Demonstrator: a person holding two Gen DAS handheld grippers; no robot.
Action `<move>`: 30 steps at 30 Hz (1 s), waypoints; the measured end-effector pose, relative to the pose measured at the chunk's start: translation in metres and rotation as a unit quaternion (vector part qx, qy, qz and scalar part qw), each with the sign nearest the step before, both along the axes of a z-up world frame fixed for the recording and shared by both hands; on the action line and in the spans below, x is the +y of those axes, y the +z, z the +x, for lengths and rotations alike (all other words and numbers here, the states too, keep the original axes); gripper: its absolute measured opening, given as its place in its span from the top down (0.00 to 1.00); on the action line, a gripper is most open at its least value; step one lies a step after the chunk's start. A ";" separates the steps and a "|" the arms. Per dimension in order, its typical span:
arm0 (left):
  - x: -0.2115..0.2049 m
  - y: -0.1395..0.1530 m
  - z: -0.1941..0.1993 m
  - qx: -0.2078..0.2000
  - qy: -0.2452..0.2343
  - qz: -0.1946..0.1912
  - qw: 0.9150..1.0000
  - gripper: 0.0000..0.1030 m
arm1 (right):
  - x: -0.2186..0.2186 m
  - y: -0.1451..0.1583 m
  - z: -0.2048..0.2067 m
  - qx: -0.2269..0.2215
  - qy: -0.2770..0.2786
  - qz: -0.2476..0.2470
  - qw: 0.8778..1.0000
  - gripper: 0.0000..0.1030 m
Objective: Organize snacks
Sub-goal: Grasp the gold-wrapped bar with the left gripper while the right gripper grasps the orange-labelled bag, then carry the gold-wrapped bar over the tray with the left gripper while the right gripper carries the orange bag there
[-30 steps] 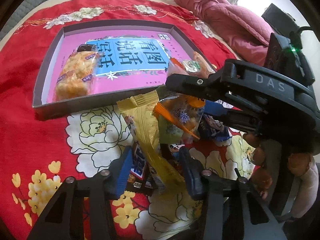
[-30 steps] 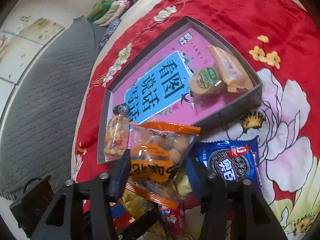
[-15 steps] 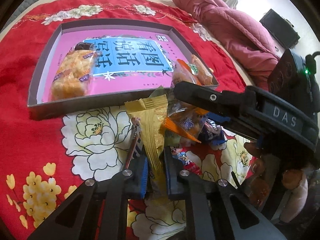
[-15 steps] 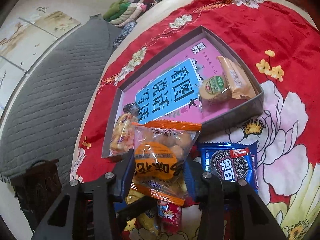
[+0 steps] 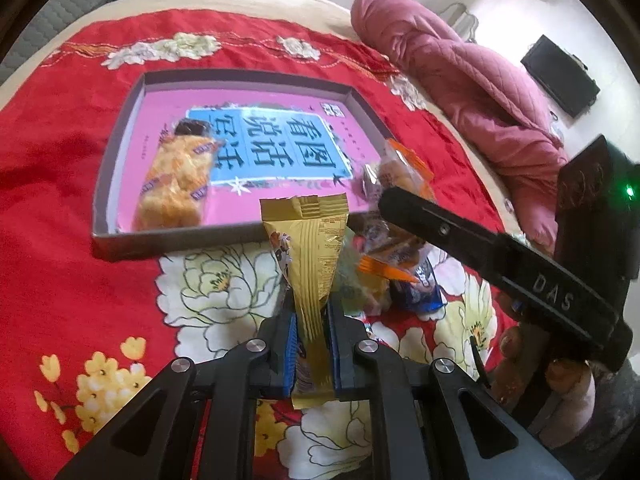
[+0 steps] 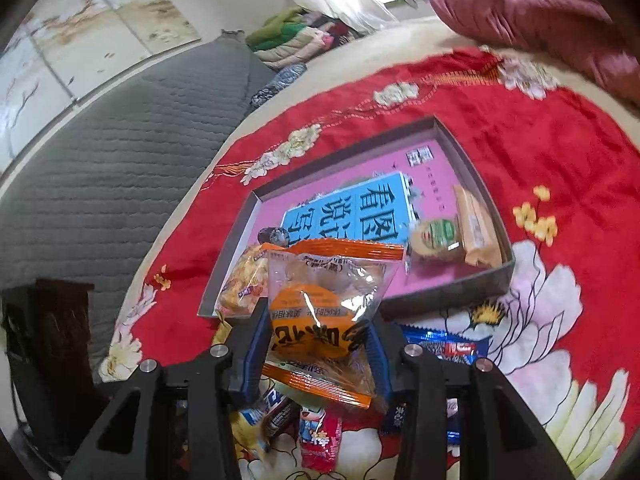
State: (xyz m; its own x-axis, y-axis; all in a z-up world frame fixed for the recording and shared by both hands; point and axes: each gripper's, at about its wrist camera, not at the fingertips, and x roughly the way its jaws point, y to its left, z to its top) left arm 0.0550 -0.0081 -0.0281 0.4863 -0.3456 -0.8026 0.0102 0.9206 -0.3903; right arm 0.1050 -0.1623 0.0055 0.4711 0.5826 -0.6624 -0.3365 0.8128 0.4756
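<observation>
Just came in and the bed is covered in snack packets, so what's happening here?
A person is sorting snacks into the shallow box on the red floral cloth, a gripper in each hand. The left gripper is shut on a gold wrapper; the right gripper is clamped on a clear orange-trimmed packet. Both packets are held over the loose pile. The box already holds a few snacks.

Bed (image 6: 352,52) under red floral cloth (image 5: 60,184), shallow box (image 5: 120,246), loose snack packets (image 6: 320,436)

Blue cookie packet (image 6: 444,350) half hidden — behind the jaws, brand unreadable.
</observation>
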 end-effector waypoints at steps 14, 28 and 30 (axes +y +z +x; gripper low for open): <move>0.025 0.016 0.006 -0.024 0.042 0.009 0.999 0.87 | 0.000 0.008 0.000 -0.028 0.004 -0.004 1.000 0.57; 0.040 0.026 0.024 -0.042 0.073 0.010 0.996 0.87 | -0.001 0.014 0.007 -0.050 -0.004 -0.009 0.999 0.57; 0.040 0.027 0.026 -0.045 0.076 0.011 0.996 0.87 | -0.001 0.014 0.008 -0.053 -0.005 -0.009 0.999 0.57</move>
State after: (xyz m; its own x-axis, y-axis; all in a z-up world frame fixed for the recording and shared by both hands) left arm 0.0815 0.0323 -0.0016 0.6027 -0.2446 -0.7595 -0.0963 0.9226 -0.3736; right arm 0.1130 -0.1634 0.0197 0.5440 0.5656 -0.6198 -0.3759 0.8247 0.4226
